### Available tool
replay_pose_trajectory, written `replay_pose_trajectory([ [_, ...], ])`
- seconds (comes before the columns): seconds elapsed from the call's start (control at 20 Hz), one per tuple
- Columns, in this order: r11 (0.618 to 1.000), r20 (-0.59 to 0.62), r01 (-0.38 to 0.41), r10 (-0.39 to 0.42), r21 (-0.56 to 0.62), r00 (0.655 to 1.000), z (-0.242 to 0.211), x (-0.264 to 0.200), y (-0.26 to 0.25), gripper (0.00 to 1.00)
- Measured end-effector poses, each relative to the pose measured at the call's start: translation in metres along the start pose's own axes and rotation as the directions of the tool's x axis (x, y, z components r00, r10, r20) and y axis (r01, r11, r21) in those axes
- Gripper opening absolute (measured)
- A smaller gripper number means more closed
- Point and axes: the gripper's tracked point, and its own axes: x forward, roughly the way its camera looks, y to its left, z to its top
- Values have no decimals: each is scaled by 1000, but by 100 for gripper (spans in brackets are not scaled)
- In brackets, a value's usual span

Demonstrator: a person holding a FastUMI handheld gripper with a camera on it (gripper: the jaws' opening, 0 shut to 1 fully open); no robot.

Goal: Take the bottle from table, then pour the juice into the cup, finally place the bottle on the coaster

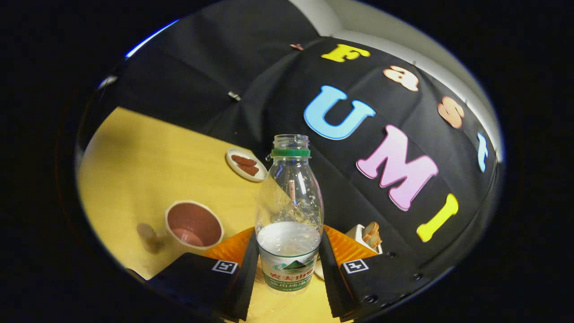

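The claw (289, 264) is closed around a clear plastic bottle (289, 211), one finger pressing on each side of its labelled lower part. The bottle stands upright in the view, uncapped, with a green ring below its open neck, and holds a pale liquid that fills roughly its lower third. The whole scene appears tilted. Off to one side of the fingers, a pink cup (194, 224) with a pale rim sits on the yellow worktop (148, 157), its mouth open and its handle pointing away from the bottle. Further back, near the black cloth wall, lies a small white dish (245, 164) holding brown pieces. Just behind the other finger, a small white and brown object (367, 235) is partly hidden.
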Motion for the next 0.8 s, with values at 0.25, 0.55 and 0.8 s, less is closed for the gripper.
replay_pose_trajectory([
  [0.25, 951, 62, 3, -23, 309, 998, 19, 7, -6, 71],
  [0.55, 833, 109, -14, -55, 553, 993, 18, 34, -28, 71],
  [0.8, 815, 79, -2, -54, 580, 995, -11, 54, -34, 72],
])
